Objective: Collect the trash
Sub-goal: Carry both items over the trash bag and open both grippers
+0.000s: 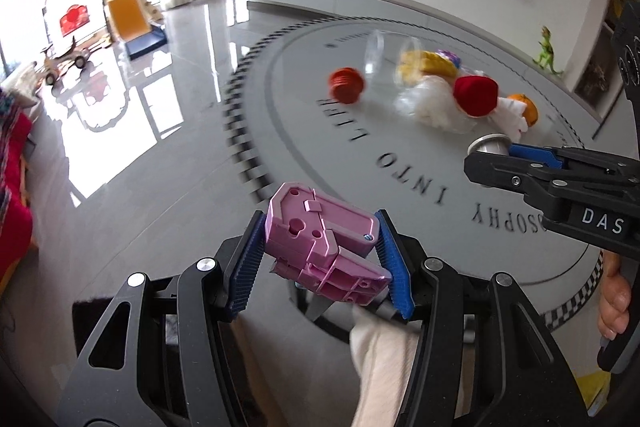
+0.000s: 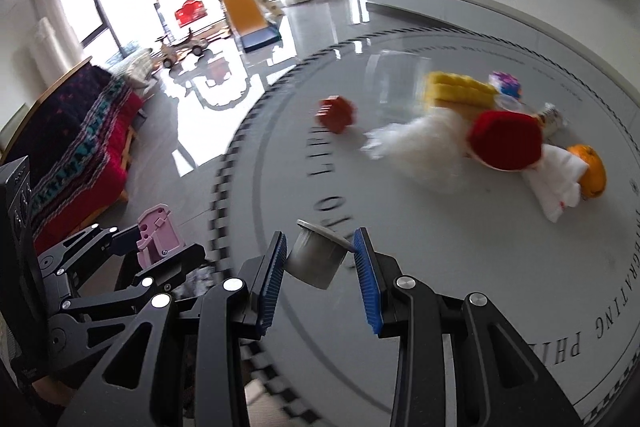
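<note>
I've got the left hand-held gripper [image 1: 320, 259] clamped on a pink plastic part [image 1: 324, 247], held off the tabletop's [image 1: 360, 155] left edge. Right hand-held gripper [image 2: 320, 259] closed on a small metal cup [image 2: 318, 259], lifted over the near edge. Two picked, neither binned; no bin in view. Still left mid-tabletop: orange cap [image 2: 336, 115], white wad [image 2: 420, 147], yellow pack [image 2: 460, 93], red cap [image 2: 506, 141], orange fruit [image 2: 590, 169]

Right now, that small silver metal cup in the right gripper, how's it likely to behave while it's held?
The metal cup looks thin-walled and empty, so probably light and stiff. Its smooth, tapered sides sit tilted between the right gripper pads, so it may slip or pivot. Being round, it would likely roll if dropped on the glossy table.
</note>
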